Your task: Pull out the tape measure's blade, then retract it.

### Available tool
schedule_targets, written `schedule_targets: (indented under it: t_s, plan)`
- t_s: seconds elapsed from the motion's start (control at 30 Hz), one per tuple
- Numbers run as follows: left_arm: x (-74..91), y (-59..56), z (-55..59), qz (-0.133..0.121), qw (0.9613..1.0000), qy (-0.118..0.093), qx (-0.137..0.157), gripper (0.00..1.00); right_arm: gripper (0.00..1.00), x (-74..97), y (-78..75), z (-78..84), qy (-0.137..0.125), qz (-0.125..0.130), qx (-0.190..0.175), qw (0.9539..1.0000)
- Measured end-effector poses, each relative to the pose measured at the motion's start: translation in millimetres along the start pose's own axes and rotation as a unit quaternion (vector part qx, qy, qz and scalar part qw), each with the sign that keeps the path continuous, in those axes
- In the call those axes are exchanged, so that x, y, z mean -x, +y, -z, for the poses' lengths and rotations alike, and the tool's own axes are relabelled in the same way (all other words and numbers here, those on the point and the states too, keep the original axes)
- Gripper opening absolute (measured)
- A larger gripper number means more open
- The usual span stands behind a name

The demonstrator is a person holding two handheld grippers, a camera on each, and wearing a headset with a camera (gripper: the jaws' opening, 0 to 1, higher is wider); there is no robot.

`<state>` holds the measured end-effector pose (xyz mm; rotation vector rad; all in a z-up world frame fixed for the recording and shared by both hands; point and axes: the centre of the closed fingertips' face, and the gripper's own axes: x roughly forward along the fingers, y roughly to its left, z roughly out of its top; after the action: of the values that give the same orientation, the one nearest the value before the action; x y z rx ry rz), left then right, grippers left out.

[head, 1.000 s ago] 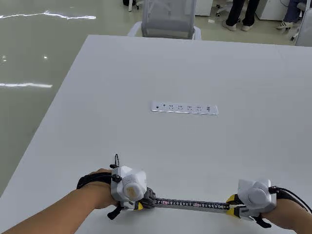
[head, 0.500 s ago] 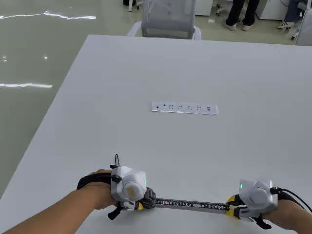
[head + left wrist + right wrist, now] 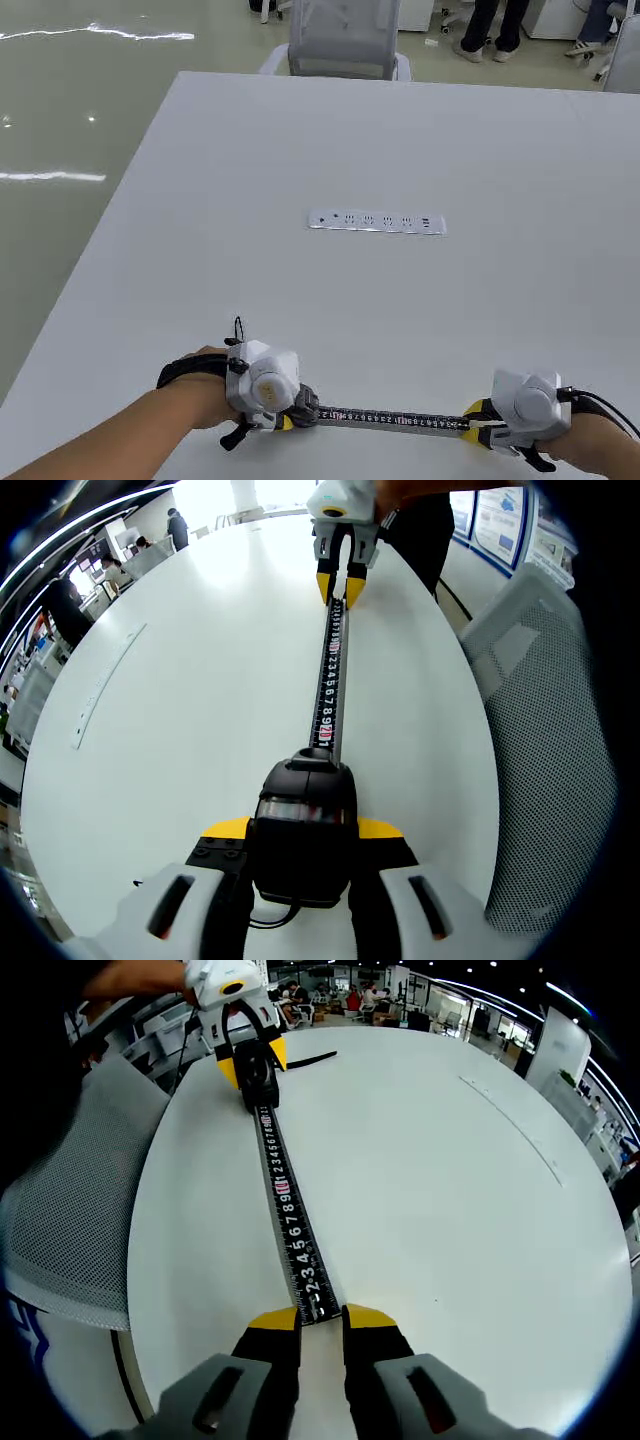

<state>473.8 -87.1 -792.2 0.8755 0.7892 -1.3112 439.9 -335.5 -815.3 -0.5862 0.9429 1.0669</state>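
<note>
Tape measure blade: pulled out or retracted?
Pulled out: the blade stretches from the case in the left gripper to the right gripper pinching its tip.

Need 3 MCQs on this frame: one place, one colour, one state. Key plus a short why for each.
1. Where does the power strip lie?
A. on the table, beyond the blade, untouched
B. across the blade
C. clamped in a claw

2. What colour is the tape measure case?
A. red
B. black
C. white

3. The blade is:
A. fully retracted
B. hanging off the table edge
C. pulled out, stretched between the left claw and the right claw

Key: A, the head view shows the strip alone mid-table. B, both gripper views show a black case. C, the numbered blade runs from the case in the left claw to its tip, pinched in the right claw.
</note>
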Motion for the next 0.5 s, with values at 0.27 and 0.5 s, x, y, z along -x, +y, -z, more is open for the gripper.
schedule_targets:
  t_s: [0.27,0.5]
  plan:
    - [-0.1,0.1,0.1,-0.001,1.0,0.001,-0.001,0.32,0.21,1.7,-0.6,1.4,0.015,0.007,-0.007,0.9998]
    - [-0.1,0.3,0.1,-0.001,1.0,0.002,-0.001,0.32,0.41,11.0,-10.2,-7.0,-0.012,0.028,-0.041,0.9987]
